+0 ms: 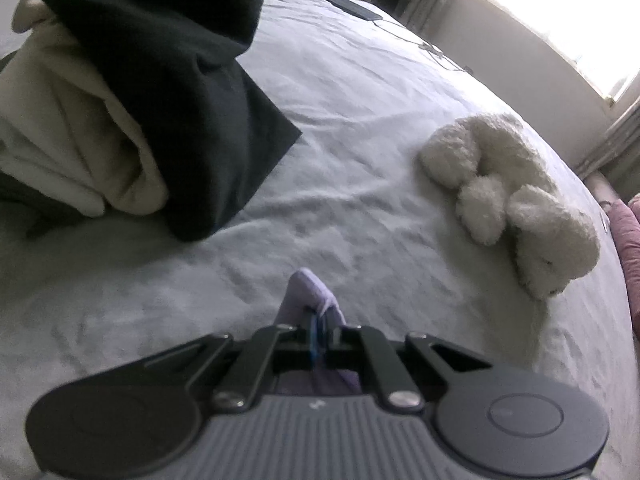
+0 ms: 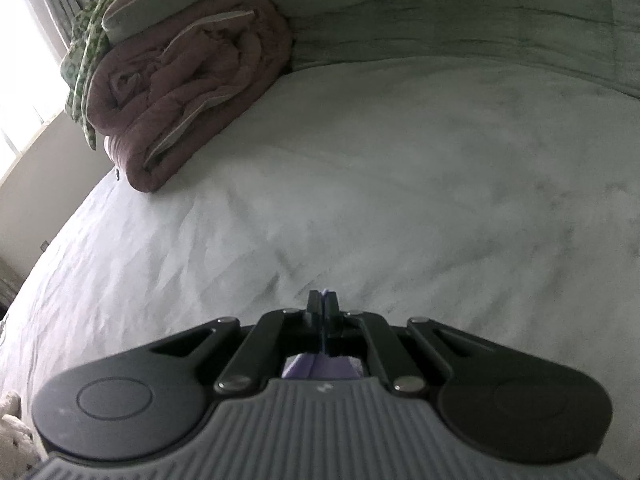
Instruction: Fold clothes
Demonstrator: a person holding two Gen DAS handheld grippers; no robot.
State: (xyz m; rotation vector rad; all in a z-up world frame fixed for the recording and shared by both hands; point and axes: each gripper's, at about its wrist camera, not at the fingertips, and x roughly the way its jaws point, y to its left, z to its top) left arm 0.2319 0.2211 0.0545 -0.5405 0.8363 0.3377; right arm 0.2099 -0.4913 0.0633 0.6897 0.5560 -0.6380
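The left gripper [image 1: 318, 328] pinches a fold of lilac garment [image 1: 310, 294], which bunches up at twelve o'clock from its tips and also shows beneath the jaws. The right gripper [image 2: 322, 308] is pressed together on the same lilac cloth [image 2: 320, 366], seen mostly below its fingers. Both hang over a white bedsheet [image 1: 360, 120]. In the left view, a black garment [image 1: 180, 80] over a cream blanket [image 1: 72, 140] lies at ten o'clock, a white plush toy [image 1: 512, 192] at two. In the right view, a rolled mauve quilt [image 2: 180, 92] sits at eleven o'clock.
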